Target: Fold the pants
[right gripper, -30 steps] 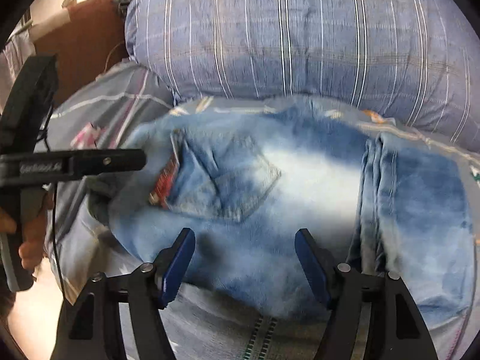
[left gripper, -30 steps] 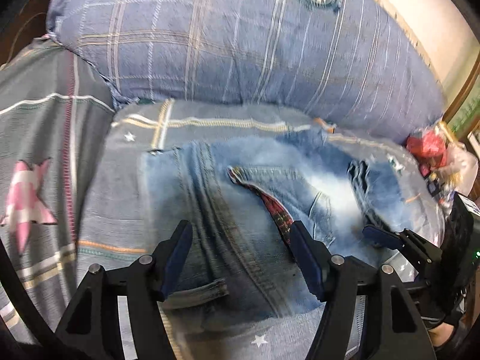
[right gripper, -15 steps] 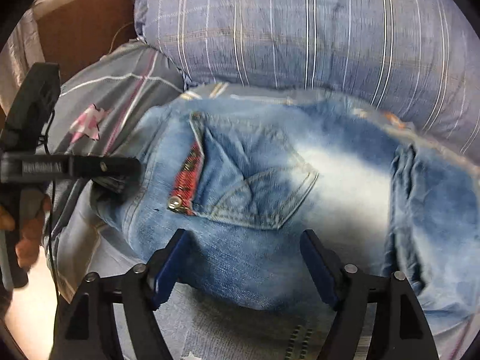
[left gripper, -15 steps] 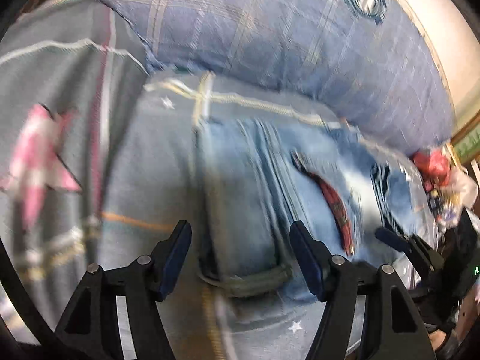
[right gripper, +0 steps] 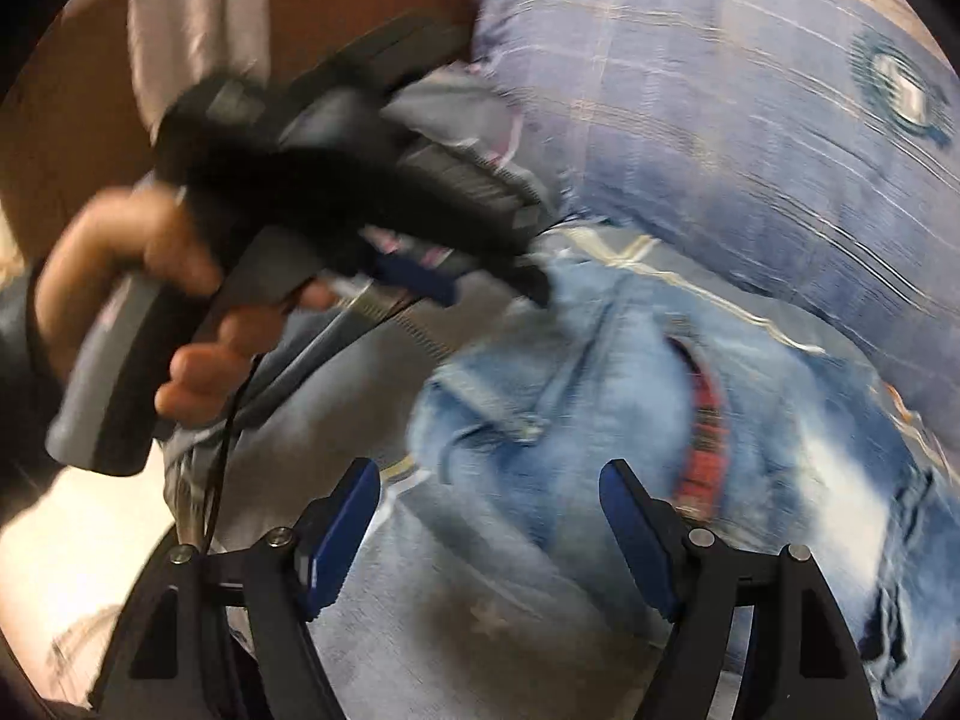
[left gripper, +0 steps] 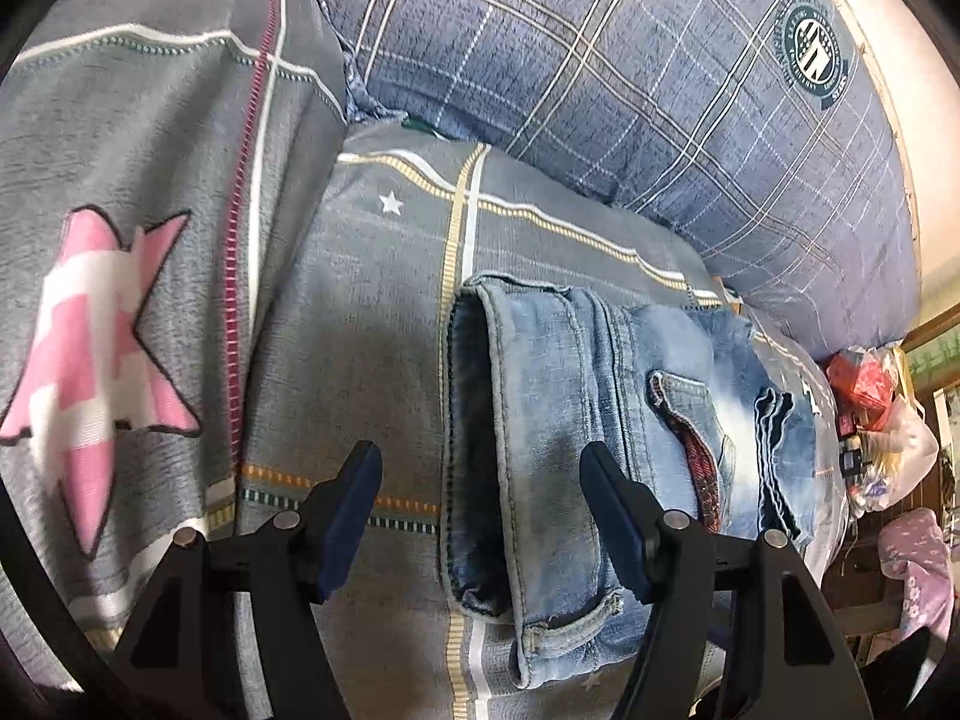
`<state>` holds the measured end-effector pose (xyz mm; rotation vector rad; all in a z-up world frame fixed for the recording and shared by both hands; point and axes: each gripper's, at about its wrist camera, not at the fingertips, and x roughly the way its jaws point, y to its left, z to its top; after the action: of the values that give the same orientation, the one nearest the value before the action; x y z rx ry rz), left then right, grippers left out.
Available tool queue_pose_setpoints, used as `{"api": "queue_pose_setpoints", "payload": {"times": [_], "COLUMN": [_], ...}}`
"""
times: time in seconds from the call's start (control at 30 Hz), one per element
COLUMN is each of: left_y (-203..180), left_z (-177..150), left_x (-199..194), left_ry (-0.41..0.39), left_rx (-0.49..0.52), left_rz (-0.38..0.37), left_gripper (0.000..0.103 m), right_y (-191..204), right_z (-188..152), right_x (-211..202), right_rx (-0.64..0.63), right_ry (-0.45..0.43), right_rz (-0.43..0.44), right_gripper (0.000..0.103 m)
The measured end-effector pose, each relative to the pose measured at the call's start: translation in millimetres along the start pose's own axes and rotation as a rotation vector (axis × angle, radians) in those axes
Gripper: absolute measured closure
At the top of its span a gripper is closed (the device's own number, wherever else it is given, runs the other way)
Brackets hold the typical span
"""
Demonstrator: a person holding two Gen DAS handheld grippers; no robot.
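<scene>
Light-blue folded jeans [left gripper: 570,420] lie on a grey bedcover [left gripper: 360,330], with the waistband end and a belt loop facing the left wrist view. My left gripper [left gripper: 480,492] hovers open over that waistband edge, and its pads are not pressing on the denim. The right wrist view is blurred. There my right gripper [right gripper: 489,498] stands open above the jeans [right gripper: 570,450] near the back pocket with its red plaid lining [right gripper: 702,438]. A hand [right gripper: 120,276] holds the black left gripper [right gripper: 480,288] at upper left, over the jeans' far corner.
A large blue plaid pillow [left gripper: 660,120] lies behind the jeans. The bedcover carries a pink star [left gripper: 90,360] at left. Plastic bags and clutter [left gripper: 870,408] sit beyond the bed's right side. Brown furniture [right gripper: 60,90] stands at far left.
Both views have swung left along the jeans, from the pocket area to the waistband end. The left gripper now looms large in the right wrist view. Both grippers have rolled.
</scene>
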<state>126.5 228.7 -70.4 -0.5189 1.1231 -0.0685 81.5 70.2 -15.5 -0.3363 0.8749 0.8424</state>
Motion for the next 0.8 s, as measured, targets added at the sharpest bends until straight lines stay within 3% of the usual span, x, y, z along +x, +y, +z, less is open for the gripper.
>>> {"api": "queue_pose_setpoints", "payload": {"times": [0.3,0.37,0.43,0.6,0.7,0.8], "left_y": [18,23,28,34,31,27], "left_z": [6,4,3,3,5,8], "left_x": [9,13,19,25,25,27], "left_ry": [0.022,0.033,0.045,0.051,0.051,0.054], "left_rx": [-0.046,-0.045,-0.054,-0.092,-0.117,-0.139], "left_rz": [-0.003,0.002,0.0,-0.054,-0.097,-0.117], "left_gripper": [0.034,0.034,0.034,0.034,0.034,0.034], "right_y": [2,4,-3,-26,-33,-29], "right_z": [-5,-10,-8,-2,-5,-8], "right_x": [51,53,50,41,38,37], "right_rx": [-0.082,-0.105,-0.048,0.11,0.189,0.182], "right_ry": [0.036,0.009,-0.001,-0.005,-0.02,-0.034], "right_rz": [-0.101,-0.135,-0.149,-0.046,0.001,0.009], "right_gripper": [0.027,0.03,0.046,0.066,0.07,0.072]}}
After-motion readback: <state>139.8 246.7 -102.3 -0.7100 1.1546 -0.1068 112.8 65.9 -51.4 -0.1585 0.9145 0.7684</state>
